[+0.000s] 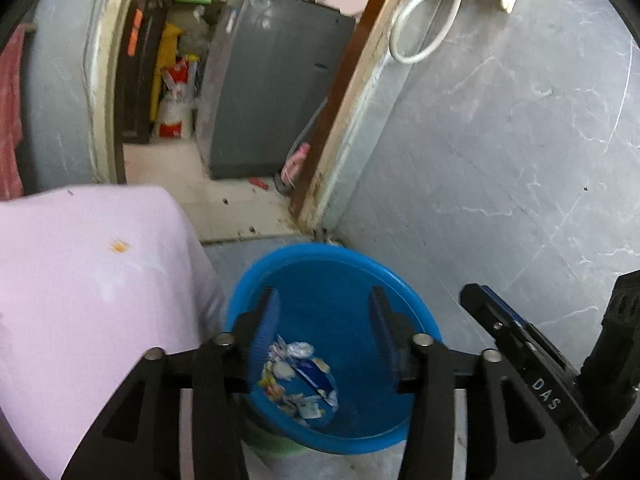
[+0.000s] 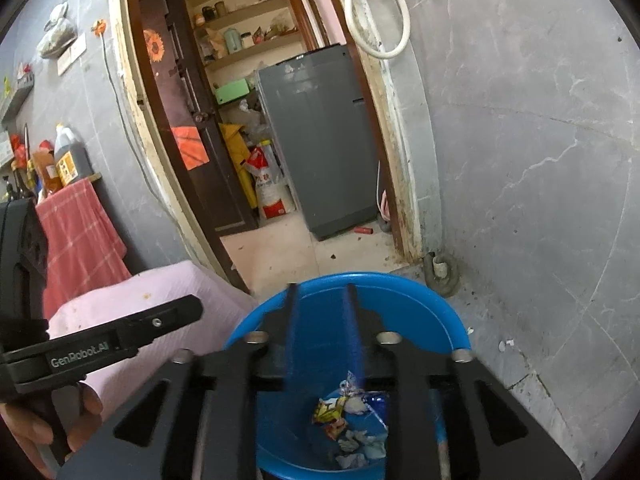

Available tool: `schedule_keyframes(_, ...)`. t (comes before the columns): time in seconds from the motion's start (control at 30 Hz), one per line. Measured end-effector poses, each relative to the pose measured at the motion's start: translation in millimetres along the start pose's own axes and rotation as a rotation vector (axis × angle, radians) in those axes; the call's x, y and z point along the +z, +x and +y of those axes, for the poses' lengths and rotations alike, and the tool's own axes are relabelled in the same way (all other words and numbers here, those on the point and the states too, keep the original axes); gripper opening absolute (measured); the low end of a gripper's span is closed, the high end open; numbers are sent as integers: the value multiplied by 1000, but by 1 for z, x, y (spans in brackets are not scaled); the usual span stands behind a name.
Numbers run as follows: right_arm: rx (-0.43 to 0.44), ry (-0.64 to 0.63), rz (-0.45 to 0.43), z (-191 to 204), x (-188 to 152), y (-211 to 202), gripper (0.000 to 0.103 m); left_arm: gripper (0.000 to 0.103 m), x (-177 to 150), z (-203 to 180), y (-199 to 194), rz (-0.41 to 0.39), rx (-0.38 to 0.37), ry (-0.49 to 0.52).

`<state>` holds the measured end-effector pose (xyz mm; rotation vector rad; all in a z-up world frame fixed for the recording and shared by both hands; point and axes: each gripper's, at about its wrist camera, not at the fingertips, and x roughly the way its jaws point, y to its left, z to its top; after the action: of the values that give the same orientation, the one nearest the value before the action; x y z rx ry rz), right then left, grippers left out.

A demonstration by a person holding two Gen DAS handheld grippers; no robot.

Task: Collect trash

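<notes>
A blue plastic basin (image 1: 320, 250) stands on the floor in the corner by a doorway, and crumpled wrappers and paper scraps (image 1: 300, 376) lie in its bottom. Above it my left gripper (image 1: 324, 312) hangs open, with nothing between its blue pads. The right gripper's body (image 1: 520, 360) shows at the lower right of the left wrist view. In the right wrist view the same basin (image 2: 440, 304) holds the trash pile (image 2: 352, 420). My right gripper (image 2: 322, 308) hovers over it, open by a narrow gap and holding nothing. The left gripper's body (image 2: 120, 340) and a hand show at the left.
A pink cloth-covered surface (image 1: 80, 300) sits close on the basin's left. Grey tiled wall (image 1: 500, 160) closes the right side. Through the doorway stand a grey appliance (image 2: 320, 140) and sacks. A red towel (image 2: 80, 232) hangs at left, and a floor pipe (image 2: 440, 276) sits behind the basin.
</notes>
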<state>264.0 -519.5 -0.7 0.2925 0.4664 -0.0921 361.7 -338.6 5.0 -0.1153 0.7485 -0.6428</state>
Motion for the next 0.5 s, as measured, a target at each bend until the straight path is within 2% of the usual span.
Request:
schedule_keyframes(0.07, -2, -9, -17, 3, 1, -7, 27, 46, -1, 1, -7, -24, 10, 2)
schedule_keyframes(0.17, 2, -12, -47, 7, 3, -20, 31, 63, -2, 4, -23, -58, 33, -2)
schedule_keyframes(0.23, 0, -5, -73, 10, 5, -30, 46, 82, -3, 7, -36, -89, 50, -4)
schedule_keyframes(0.27, 4, 0, -87, 12, 6, -35, 53, 85, -4, 8, -44, -106, 59, -2)
schedule_keyframes(0.33, 7, -2, -97, 16, 8, -43, 58, 96, -5, 10, -58, -135, 83, 7)
schedule_keyframes(0.4, 10, -10, -108, 23, 11, -50, 68, 98, -7, 10, -70, -159, 107, 11)
schedule_keyframes(0.5, 17, -28, -132, 34, 10, -67, 79, 98, -8, 12, -92, -207, 137, 19)
